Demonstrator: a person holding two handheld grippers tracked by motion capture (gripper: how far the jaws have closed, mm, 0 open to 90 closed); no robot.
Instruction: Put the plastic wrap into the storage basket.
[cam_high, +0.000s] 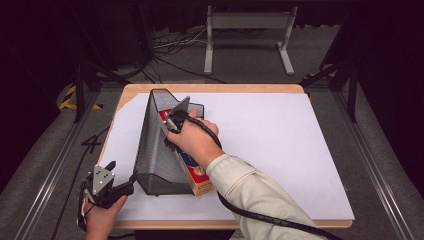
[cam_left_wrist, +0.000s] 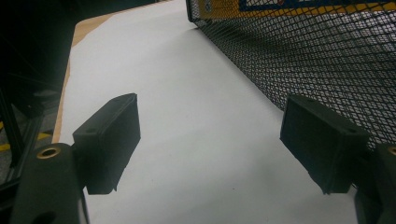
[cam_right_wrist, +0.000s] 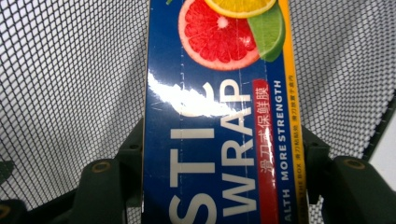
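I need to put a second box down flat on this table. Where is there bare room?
The white sheet lies bare from the mesh holder to the table's right edge, the widest patch. A narrower strip runs left of the holder. The near left corner is crowded: the left gripper sits there, and the right gripper holds the plastic wrap box inside the holder.

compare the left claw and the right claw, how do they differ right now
The left claw stands open with nothing between its pads, beside the mesh file holder; the right claw is shut on the plastic wrap box. The left rests low at the table edge; the right reaches into the holder. Both have black jaws.
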